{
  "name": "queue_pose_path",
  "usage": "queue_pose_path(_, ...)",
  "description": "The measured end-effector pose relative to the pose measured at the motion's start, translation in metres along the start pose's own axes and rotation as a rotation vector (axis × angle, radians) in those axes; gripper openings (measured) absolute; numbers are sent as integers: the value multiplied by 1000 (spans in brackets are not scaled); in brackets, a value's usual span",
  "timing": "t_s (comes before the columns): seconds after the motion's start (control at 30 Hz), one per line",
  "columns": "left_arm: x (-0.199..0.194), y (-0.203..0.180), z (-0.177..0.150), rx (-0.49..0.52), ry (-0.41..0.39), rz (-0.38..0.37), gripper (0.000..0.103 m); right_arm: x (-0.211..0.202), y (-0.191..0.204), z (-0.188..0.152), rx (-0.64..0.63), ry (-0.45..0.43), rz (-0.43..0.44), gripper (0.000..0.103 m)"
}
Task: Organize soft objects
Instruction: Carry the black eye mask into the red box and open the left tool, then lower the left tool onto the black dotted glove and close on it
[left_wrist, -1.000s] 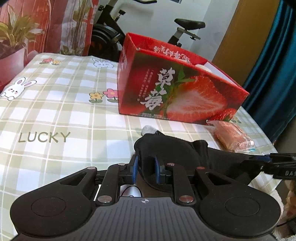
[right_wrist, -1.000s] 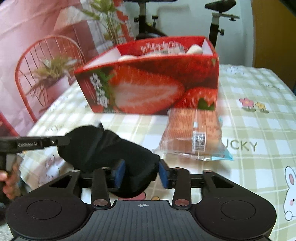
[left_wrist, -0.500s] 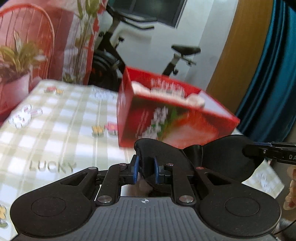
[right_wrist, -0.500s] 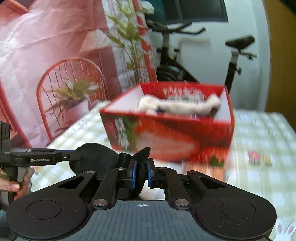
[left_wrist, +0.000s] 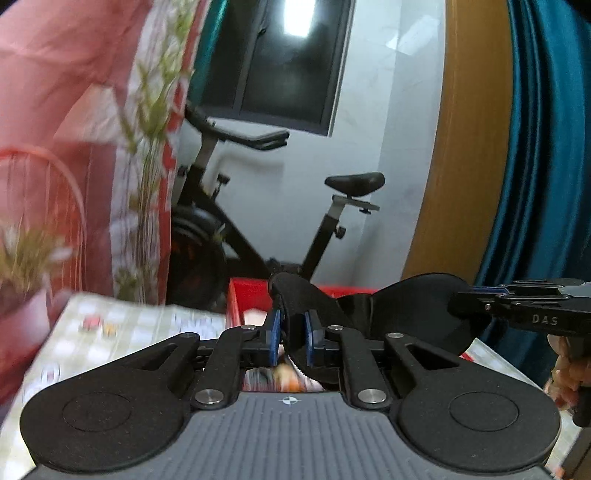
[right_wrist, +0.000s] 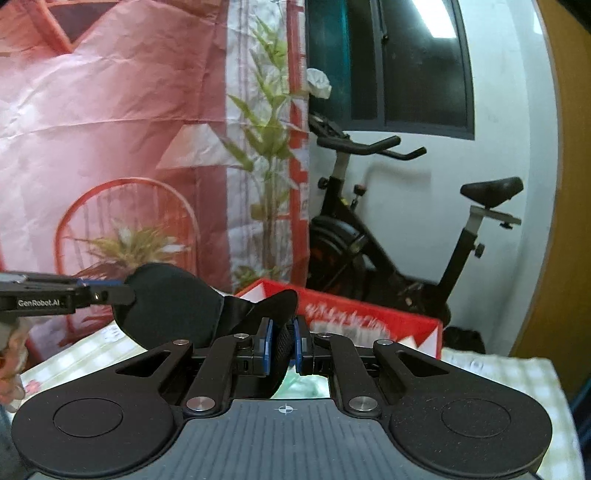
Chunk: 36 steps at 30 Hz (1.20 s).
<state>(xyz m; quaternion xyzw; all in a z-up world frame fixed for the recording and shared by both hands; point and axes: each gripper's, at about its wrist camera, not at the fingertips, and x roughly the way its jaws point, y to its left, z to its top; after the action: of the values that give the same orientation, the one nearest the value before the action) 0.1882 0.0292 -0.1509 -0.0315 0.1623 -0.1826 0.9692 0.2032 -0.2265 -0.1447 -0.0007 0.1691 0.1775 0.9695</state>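
Note:
A black eye mask (left_wrist: 410, 314) hangs in the air between my two grippers. My left gripper (left_wrist: 291, 338) is shut on one end of it. My right gripper (right_wrist: 283, 350) is shut on the other end; the mask (right_wrist: 173, 306) spreads to the left there. The right gripper also shows in the left wrist view (left_wrist: 476, 301), and the left gripper in the right wrist view (right_wrist: 110, 291). The red strawberry box (right_wrist: 369, 321) sits on the checked tablecloth (right_wrist: 517, 373) below and behind the mask, mostly hidden; its rim shows in the left wrist view (left_wrist: 247, 288).
An exercise bike (right_wrist: 388, 236) stands behind the table by the white wall. A pink printed backdrop (right_wrist: 110, 129) with a plant picture hangs at the left. A blue curtain (left_wrist: 546, 147) and a wooden door (left_wrist: 469, 147) are at the right.
Both grippers have risen well above the table with the eye mask stretched between them. The right gripper closed on the mask. The box and table have dropped low in both views.

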Motion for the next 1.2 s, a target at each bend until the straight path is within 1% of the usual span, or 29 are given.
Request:
queue_pose_path(0.1, 27, -8, 13, 37, 10, 10, 14, 24, -10, 11, -19, -2, -37, 11)
queue_pose_path(0.2, 57, -13, 16, 63, 45, 20, 14, 50, -22, 15, -25, 19, -69, 11)
queue_pose_path(0.3, 84, -19, 13, 90, 99, 27, 13, 72, -30, 9, -24, 56, -87, 11)
queue_pose_path(0.4, 109, -20, 0, 107, 179, 23, 13, 90, -39, -5, 13, 105, -93, 11)
queue_pose_path(0.5, 125, -17, -13, 105, 251, 21, 13, 107, -49, -22, 65, 181, -89, 10)
queue_pose_path(0.6, 135, -14, -21, 127, 310, 49, 13, 118, -55, -38, 92, 235, -102, 10)
queue_pose_path(0.77, 140, -2, -21, 110, 333, 58, 13, 125, -62, -50, 125, 254, -131, 10)
queue_pose_path(0.8, 139, -1, -19, 111, 330, 52, 13, 126, -63, -52, 128, 252, -136, 12)
queue_pose_path(0.83, 138, 0, -18, 114, 326, 47, 15, 125, -63, -52, 124, 245, -145, 14)
queue_pose_path(0.9, 138, -1, -13, 118, 319, 43, 20, 123, -62, -52, 109, 230, -172, 26)
queue_pose_path(0.93, 136, 1, -11, 113, 319, 41, 28, 120, -61, -52, 101, 218, -191, 27)
queue_pose_path(0.97, 135, -1, -10, 108, 321, 36, 37, 117, -61, -51, 96, 210, -202, 31)
queue_pose_path(1.0, 132, -1, -8, 104, 318, 27, 41, 114, -61, -51, 92, 204, -207, 38)
queue_pose_path(1.03, 127, -1, -7, 106, 310, 26, 49, 111, -59, -50, 88, 198, -214, 40)
queue_pose_path(1.07, 121, -2, -5, 111, 301, 30, 53, 106, -57, -49, 84, 187, -217, 43)
queue_pose_path(1.1, 116, -2, -4, 116, 295, 34, 53, 101, -57, -48, 83, 177, -217, 43)
queue_pose_path(1.2, 97, -4, -1, 122, 282, 13, 53, 84, -53, -45, 100, 157, -198, 43)
